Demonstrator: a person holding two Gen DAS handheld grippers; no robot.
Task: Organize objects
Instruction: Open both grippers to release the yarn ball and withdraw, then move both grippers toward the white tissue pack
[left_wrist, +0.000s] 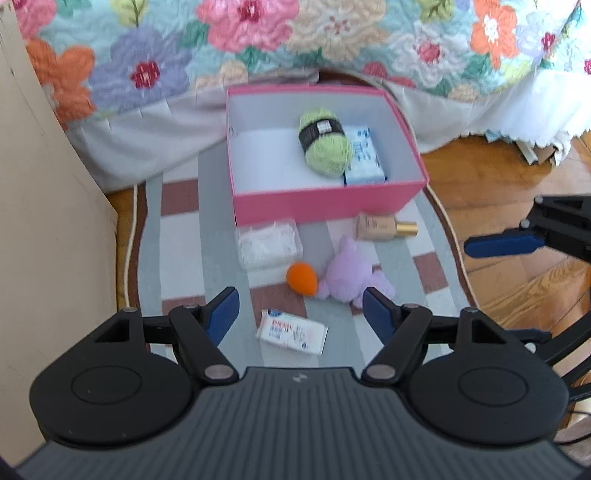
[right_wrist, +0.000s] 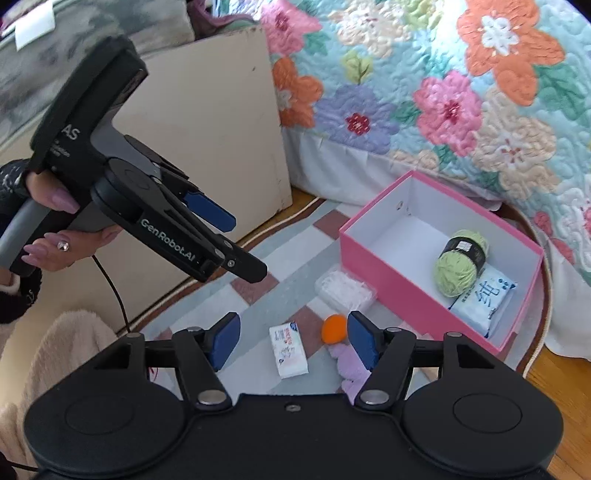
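Note:
A pink box (left_wrist: 325, 203) (right_wrist: 388, 273) stands on the striped rug and holds a green yarn ball (left_wrist: 325, 144) (right_wrist: 456, 264) and a blue tissue pack (left_wrist: 364, 155) (right_wrist: 484, 299). In front of it on the rug lie a clear plastic case (left_wrist: 267, 242) (right_wrist: 343, 290), an orange sponge egg (left_wrist: 302, 278) (right_wrist: 334, 328), a purple plush toy (left_wrist: 351, 280) (right_wrist: 351, 365), a beige bottle with a gold cap (left_wrist: 386, 227) and a white tissue packet (left_wrist: 291, 330) (right_wrist: 288, 349). My left gripper (left_wrist: 301, 314) is open above the packet. My right gripper (right_wrist: 293, 341) is open over the packet and sponge, holding nothing.
A bed with a floral quilt (left_wrist: 258, 44) (right_wrist: 443, 92) stands behind the box. A beige cabinet side (left_wrist: 48, 221) (right_wrist: 207, 129) rises at the left. Wooden floor (left_wrist: 509, 206) lies right of the rug. A hand (right_wrist: 62, 236) holds the left gripper's handle.

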